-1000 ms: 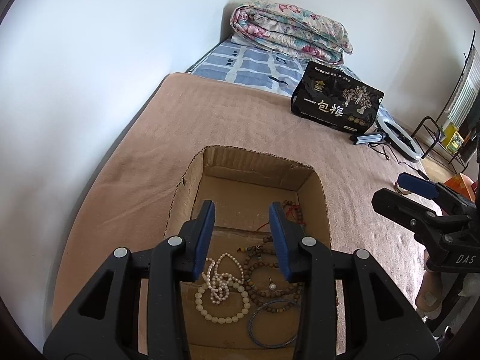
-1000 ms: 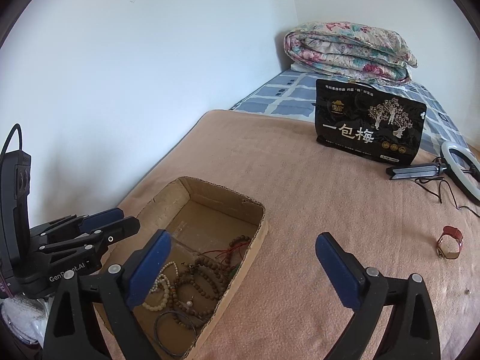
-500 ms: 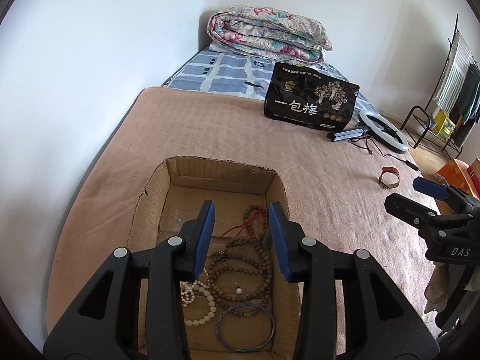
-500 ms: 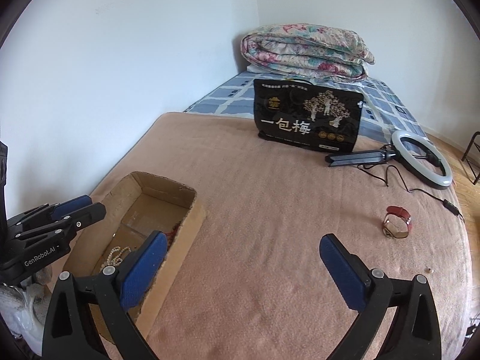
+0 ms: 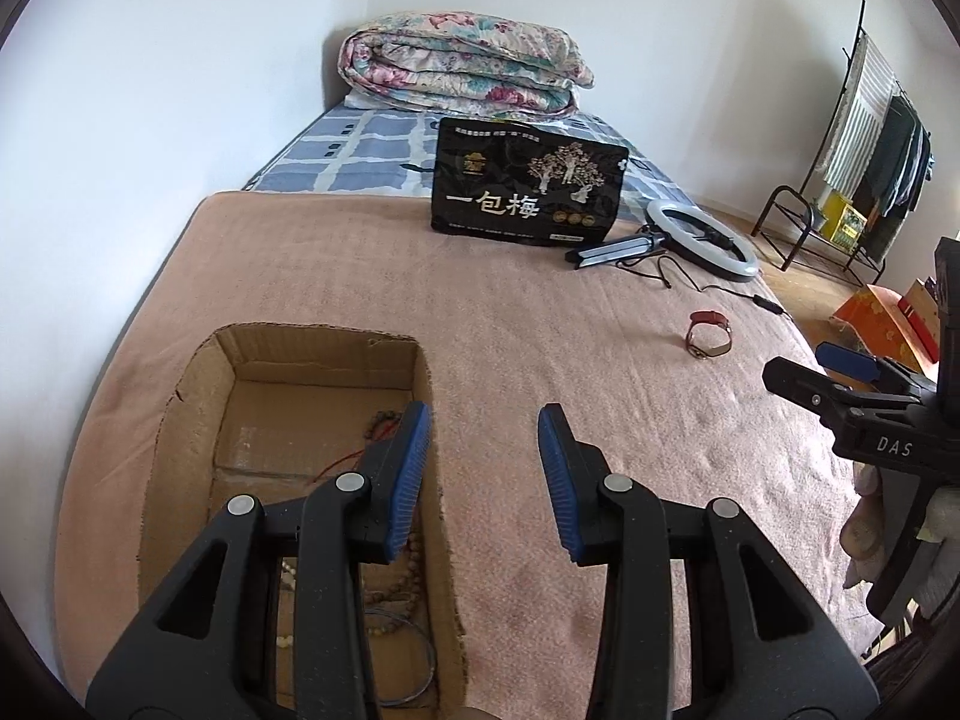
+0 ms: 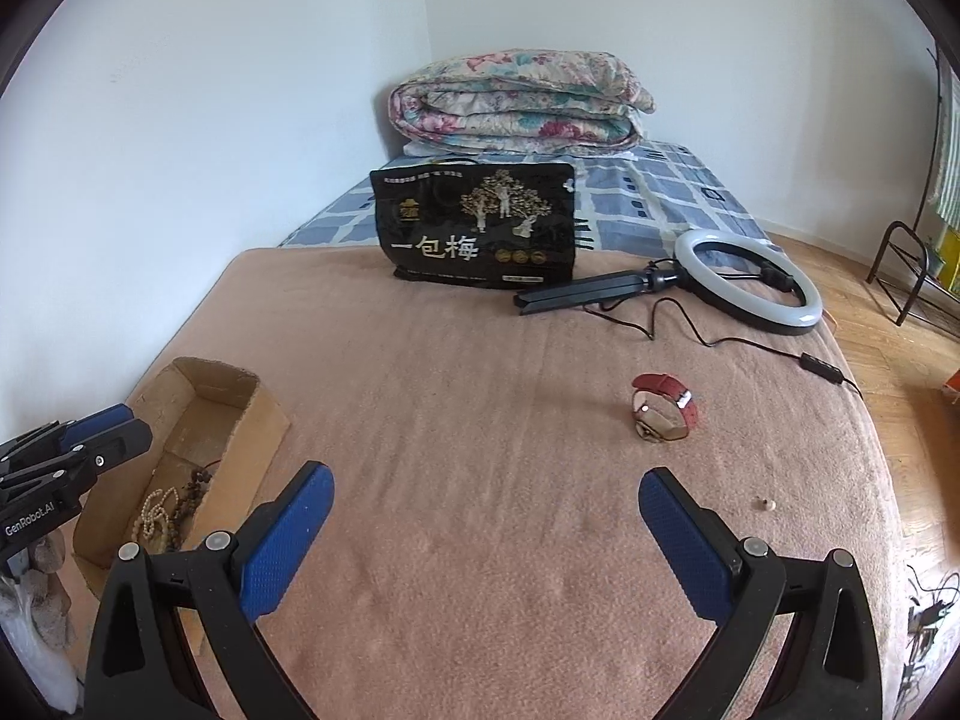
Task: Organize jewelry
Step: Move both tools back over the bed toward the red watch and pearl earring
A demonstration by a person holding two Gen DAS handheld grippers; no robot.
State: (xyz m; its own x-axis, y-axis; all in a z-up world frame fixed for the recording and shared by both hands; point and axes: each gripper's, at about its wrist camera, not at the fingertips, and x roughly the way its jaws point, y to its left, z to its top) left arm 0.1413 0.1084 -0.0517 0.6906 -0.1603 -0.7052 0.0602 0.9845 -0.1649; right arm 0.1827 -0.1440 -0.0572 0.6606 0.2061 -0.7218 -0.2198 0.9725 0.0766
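A cardboard box (image 5: 198,396) sits on the pink blanket at the left and holds several bead bracelets (image 5: 384,426) and a pearl strand (image 6: 157,510); the box also shows in the right wrist view (image 6: 198,390). A red-strapped watch (image 6: 663,414) lies alone on the blanket ahead of my right gripper (image 6: 486,504), which is wide open and empty. The watch also shows in the left wrist view (image 5: 710,334). My left gripper (image 5: 483,438) is open and empty, above the box's right wall.
A black snack bag (image 6: 477,225) stands at the far end of the blanket (image 6: 480,360). A ring light (image 6: 747,279) with tripod and cable lies to its right. A folded floral quilt (image 6: 516,102) lies behind. A small bead (image 6: 765,503) lies near the bed's right edge.
Both grippers have swung right, away from the box and toward the watch. The left gripper's jaws have opened a little wider. The watch is now nearer the right gripper.
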